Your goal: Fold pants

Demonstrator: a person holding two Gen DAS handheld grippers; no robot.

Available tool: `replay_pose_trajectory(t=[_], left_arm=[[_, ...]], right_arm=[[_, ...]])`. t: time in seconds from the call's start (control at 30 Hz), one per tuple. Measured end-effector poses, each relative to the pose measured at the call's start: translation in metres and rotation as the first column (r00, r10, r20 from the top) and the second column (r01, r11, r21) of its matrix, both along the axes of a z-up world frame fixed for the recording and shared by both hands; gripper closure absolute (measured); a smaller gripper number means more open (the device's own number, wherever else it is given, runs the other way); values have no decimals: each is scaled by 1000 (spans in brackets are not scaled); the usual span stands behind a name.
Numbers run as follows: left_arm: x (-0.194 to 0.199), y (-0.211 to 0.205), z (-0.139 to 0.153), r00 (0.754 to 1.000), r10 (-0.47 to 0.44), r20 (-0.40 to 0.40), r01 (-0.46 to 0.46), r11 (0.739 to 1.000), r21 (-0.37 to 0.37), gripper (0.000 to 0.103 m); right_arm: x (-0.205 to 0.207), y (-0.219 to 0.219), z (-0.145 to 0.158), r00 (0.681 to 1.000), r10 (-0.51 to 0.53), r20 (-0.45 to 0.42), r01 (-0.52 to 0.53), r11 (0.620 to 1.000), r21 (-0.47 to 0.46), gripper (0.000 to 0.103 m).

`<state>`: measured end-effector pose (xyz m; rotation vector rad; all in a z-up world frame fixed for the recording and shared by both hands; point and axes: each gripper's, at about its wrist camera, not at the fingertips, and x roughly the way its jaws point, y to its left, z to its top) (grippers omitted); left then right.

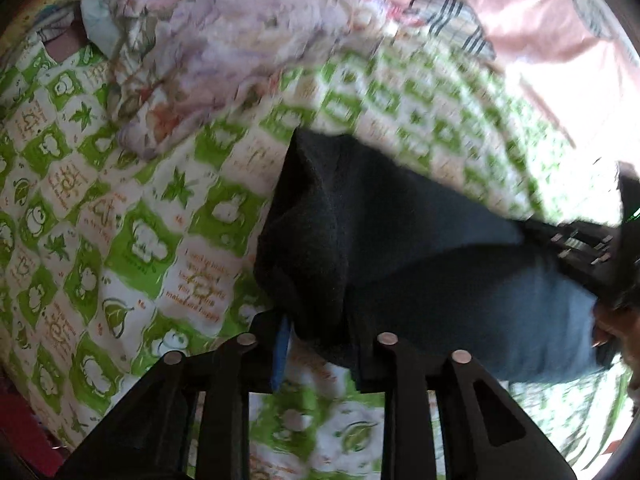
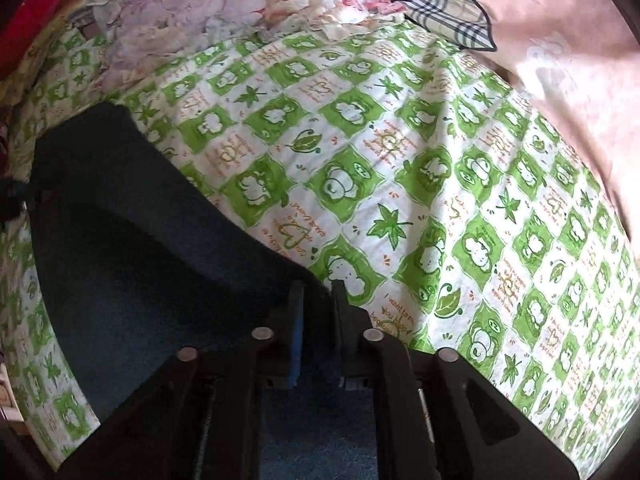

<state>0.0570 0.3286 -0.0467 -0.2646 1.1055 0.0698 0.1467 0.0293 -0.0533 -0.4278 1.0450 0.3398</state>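
right claw [image 2: 316, 300] visibly pinches pants [image 2: 140, 248]; left claw [image 1: 320, 340] hidden.

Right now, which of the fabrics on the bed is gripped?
The dark blue pants; both grippers pinch them, unlike the green-checked sheet, floral quilt and pink cover.

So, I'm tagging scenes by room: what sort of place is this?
Most likely a bedroom: the dark pants lie on a bed's green-and-white printed sheet, with a crumpled floral quilt behind.
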Motion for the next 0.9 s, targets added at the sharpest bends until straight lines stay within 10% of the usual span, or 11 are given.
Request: replay_pose_trajectory(t=[0.4,0.7,0.9], left_arm=[[-2,13,60,997,41,62,-44,998,44,54],[34,-72,75,979,-187,76,184,982,39,49],[47,-163,78,912,-403,72,400,915,46,46]], right_arm=[[-62,-85,62,957,-292,9,283,933,221,62],[-134,-153,66,874,-485,-37,476,837,271,55],[-180,-201,66,783,-619,-69,606,732,310,54]])
